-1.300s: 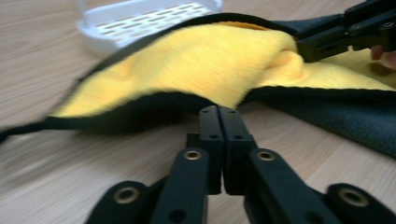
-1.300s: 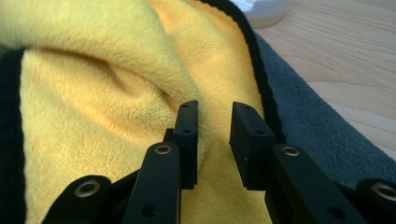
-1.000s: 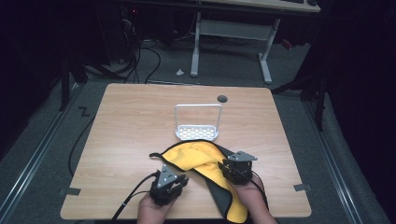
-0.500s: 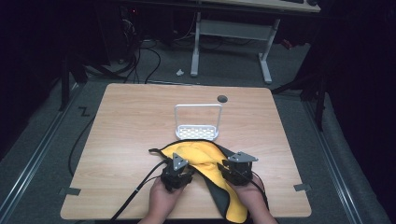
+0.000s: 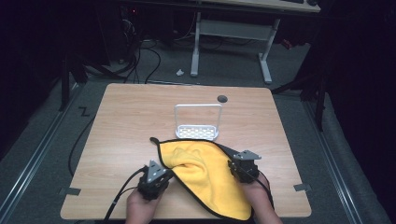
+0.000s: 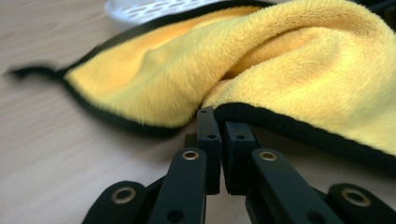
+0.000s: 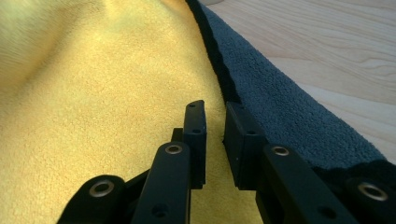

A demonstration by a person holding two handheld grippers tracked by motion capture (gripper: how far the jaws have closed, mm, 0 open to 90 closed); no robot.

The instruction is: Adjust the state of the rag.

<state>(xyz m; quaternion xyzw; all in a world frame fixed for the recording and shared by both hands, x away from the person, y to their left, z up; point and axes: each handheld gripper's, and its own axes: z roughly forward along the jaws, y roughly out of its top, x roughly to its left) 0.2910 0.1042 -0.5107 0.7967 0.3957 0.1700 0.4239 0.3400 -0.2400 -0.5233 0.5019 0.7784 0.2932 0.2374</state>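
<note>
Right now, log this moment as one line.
work: folding cloth on table | left gripper: just closed, shut at cloth's black hem | right gripper: narrow gap, over cloth edge | rack: behind cloth

Yellow cloth [image 5: 205, 179] with black edging, grey underside folded over at its right edge [image 7: 285, 112]. Lies rumpled in lower centre of the high view, a raised fold across its middle, pointed corner toward centre-left, bottom edge at table's near rim.
</note>
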